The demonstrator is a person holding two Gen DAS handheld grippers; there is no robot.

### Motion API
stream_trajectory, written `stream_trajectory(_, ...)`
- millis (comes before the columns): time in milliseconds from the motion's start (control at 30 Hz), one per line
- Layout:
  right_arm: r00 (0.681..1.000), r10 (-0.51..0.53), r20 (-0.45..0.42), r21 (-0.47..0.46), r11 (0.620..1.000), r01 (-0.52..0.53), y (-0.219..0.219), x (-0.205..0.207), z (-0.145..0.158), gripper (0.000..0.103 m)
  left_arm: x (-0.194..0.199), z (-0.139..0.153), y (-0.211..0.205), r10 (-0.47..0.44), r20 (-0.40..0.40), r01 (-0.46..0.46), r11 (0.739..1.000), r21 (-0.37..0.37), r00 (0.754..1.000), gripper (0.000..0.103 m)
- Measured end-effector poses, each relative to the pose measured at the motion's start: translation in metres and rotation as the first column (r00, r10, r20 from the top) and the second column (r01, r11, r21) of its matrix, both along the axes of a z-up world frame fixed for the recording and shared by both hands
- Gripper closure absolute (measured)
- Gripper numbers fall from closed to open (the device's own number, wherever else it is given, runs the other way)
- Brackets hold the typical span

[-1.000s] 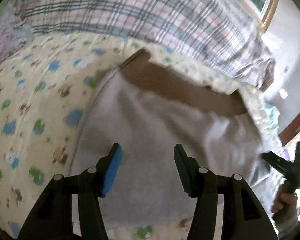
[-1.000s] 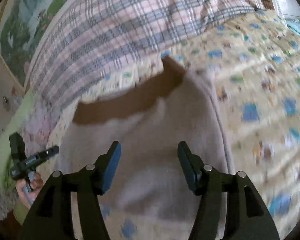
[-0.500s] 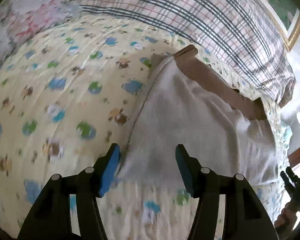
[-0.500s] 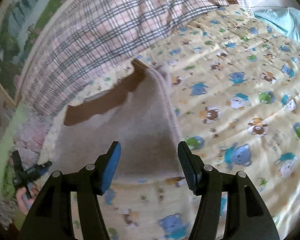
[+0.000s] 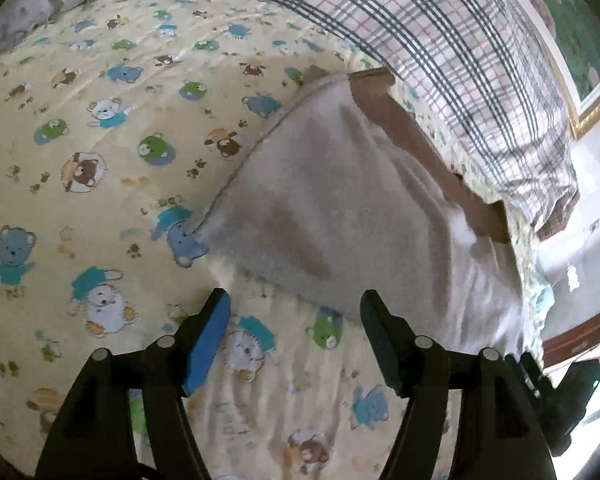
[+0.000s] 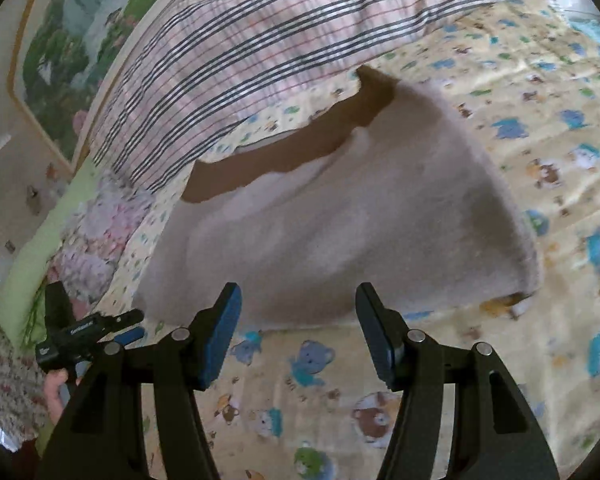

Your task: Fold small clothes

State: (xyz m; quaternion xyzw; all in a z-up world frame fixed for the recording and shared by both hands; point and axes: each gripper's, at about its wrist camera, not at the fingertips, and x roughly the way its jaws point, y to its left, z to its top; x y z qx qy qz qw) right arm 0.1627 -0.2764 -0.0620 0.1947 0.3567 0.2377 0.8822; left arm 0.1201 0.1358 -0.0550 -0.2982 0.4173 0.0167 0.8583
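A pale fleece garment [image 5: 340, 216] with a brown band [image 6: 284, 152] is laid flat on the bear-print bed sheet [image 5: 100, 160], its band end just below the plaid pillow [image 6: 240, 48]. The left tongs [image 5: 296, 324] are seen opening over the garment's near corner, nothing between them. The right tongs [image 6: 298, 320] are held spread at its near edge, empty.

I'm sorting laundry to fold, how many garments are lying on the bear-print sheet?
1: a pale fleece garment with a brown band, lying flat just below the plaid pillow. Anything beneath it would be hidden.
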Motion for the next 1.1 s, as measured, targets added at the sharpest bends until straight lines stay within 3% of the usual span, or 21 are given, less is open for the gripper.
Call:
stream_trajectory(367, 1.000, 0.022, 0.013, 0.067, 0.998, -0.023, -0.003, 0.001, -0.007, 0.042, 0.041, -0.005, 0.013, 0.161, 0.060, -0.155, 0.983, -0.095, 0.985, 0.028)
stream_trajectory(600, 1.000, 0.025, 0.007, 0.086, 0.996, -0.025, -0.003, 0.003, -0.009, 0.042, 0.062, 0.000, 0.000, 0.166, 0.067, -0.164, 0.986, -0.034, 0.984, 0.031)
stream_trajectory(667, 1.000, 0.023, 0.005, 0.101, 0.995, -0.024, -0.005, 0.003, -0.010, 0.042, 0.066, 0.002, -0.006, 0.143, 0.075, -0.142, 0.990, -0.020, 0.987, 0.046)
stream_trajectory(700, 1.000, 0.023, 0.006, 0.111, 0.994, -0.023, -0.006, 0.003, -0.011, 0.042, 0.067, 0.002, -0.009, 0.123, 0.078, -0.122, 0.992, -0.018, 0.989, 0.063)
stream_trajectory(733, 1.000, 0.020, 0.007, 0.120, 0.993, -0.021, -0.007, 0.003, -0.010, 0.042, 0.070, 0.004, -0.014, 0.102, 0.080, -0.102, 0.995, -0.008, 0.992, 0.071)
stream_trajectory(800, 1.000, 0.017, 0.008, 0.128, 0.992, -0.018, -0.009, 0.003, -0.010, 0.042, 0.071, 0.012, -0.024, 0.093, 0.098, -0.101, 0.992, 0.075, 0.991, 0.083)
stream_trajectory(900, 1.000, 0.024, 0.001, 0.122, 0.992, -0.024, -0.010, 0.005, -0.007, 0.042, 0.070, 0.029, -0.038, 0.054, 0.137, -0.074, 0.987, 0.143, 0.989, 0.090)
stream_trajectory(1100, 1.000, 0.023, 0.005, 0.102, 0.995, -0.023, -0.018, 0.026, 0.018, 0.042, 0.070, 0.076, -0.086, -0.099, 0.240, 0.056, 0.983, 0.177, 0.966, 0.094)
